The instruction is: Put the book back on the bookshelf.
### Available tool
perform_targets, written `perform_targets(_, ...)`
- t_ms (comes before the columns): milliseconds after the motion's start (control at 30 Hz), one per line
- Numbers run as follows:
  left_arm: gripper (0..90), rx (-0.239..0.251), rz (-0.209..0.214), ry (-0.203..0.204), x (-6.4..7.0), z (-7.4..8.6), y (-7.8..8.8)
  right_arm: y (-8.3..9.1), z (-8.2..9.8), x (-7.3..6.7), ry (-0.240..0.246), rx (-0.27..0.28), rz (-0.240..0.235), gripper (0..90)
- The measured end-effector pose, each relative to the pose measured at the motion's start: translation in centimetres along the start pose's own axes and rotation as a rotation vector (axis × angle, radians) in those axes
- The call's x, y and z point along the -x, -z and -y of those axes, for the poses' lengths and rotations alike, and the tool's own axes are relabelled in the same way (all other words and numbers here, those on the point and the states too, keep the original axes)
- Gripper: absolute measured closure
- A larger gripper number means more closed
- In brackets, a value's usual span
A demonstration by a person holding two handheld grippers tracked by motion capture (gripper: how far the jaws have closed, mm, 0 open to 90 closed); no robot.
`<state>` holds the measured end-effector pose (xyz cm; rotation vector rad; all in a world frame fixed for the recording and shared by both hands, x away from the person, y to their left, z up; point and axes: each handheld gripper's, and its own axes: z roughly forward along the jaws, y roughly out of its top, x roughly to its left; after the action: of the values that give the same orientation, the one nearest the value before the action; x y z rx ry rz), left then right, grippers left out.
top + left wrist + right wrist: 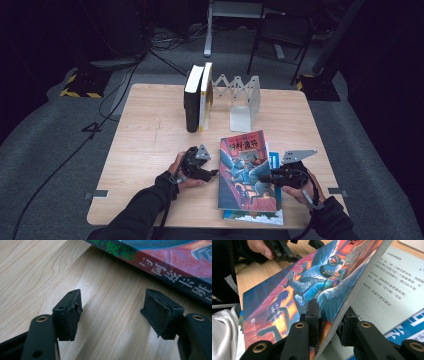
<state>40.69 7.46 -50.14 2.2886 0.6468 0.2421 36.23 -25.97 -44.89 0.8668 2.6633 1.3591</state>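
Right claw [329, 322] is clamped on the open edge of the top paperback's [246, 170] front cover: one pad on the illustrated face, the other under it, cover lifted at a tilt so the printed text of the page beneath [387, 290] shows in the right gripper view. Book itself lies flat at the near right of the surface [150, 145], spine toward the left claw, stacked on a second book [255, 216] whose lower edge sticks out at the near side. A blue-and-white item [273, 160] peeks out by its right edge; can't tell what it is.

Left claw [111, 312] is moderately wide, nothing between the pads, hovering low over bare wood just beside the paperback's spine [160, 267], not touching it.

Far side of the surface: expanding white bookend rack [239, 100], accordion frame with an upright end plate. Two books stand upright at its left end, a black one [192, 100] and a yellow-spined one [205, 95] pressed side by side. Remaining span of the rack holds nothing.
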Motion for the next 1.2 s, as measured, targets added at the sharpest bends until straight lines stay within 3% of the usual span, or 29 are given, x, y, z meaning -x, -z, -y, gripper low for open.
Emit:
perform_targets(200, 32.9, 0.009, -0.019, 0.017, -0.2, -1.0, -1.1, 0.2, 0.6, -0.4, 0.04, 0.055, 0.013, 73.9)
perform_targets(467, 31.4, 0.019, -0.02, 0.06, -1.4, -1.7, -1.7, 0.4, 0.7, -0.7, 0.082, 0.081, 0.025, 73.7)
perform_targets(600, 32.3, 0.026, -0.01, 0.091, -2.2, -2.2, -2.1, 0.6, 0.7, -1.0, 0.101, 0.099, 0.032, 73.8)
perform_targets(700, 33.1, 0.056, 0.042, 0.147, -3.6, -2.8, -2.7, 0.9, 0.9, -1.1, 0.111, 0.122, 0.035, 73.9)
perform_targets(800, 40.3, 0.081, 0.064, 0.142, -3.9, -2.9, -2.5, 1.0, 1.0, -1.3, 0.126, 0.137, 0.038, 73.8)
perform_targets(833, 47.0, 0.121, 0.098, 0.124, -4.0, -3.2, -2.0, 1.2, 1.1, -1.4, 0.151, 0.15, 0.039, 73.7)
perform_targets(933, 63.9, 0.175, 0.161, 0.072, -3.7, -3.7, -0.7, 1.6, 1.2, -1.8, 0.188, 0.177, 0.042, 73.3)
perform_targets(967, 68.8, 0.175, 0.161, 0.072, -3.7, -3.7, -0.7, 1.6, 1.2, -1.8, 0.188, 0.177, 0.042, 73.3)
perform_targets(1000, 68.8, 0.192, 0.168, 0.046, -3.4, -4.1, 0.1, 1.9, 1.2, -1.9, 0.202, 0.191, 0.043, 72.9)
perform_targets(1100, 80.1, 0.225, 0.188, -0.004, -2.8, -5.0, 1.9, 2.6, 0.8, -2.2, 0.24, 0.206, 0.03, 68.0)
perform_targets(1200, 85.5, 0.237, 0.205, -0.024, -2.7, -5.6, 2.7, 2.8, 0.0, -2.4, 0.25, 0.219, 0.019, 60.1)
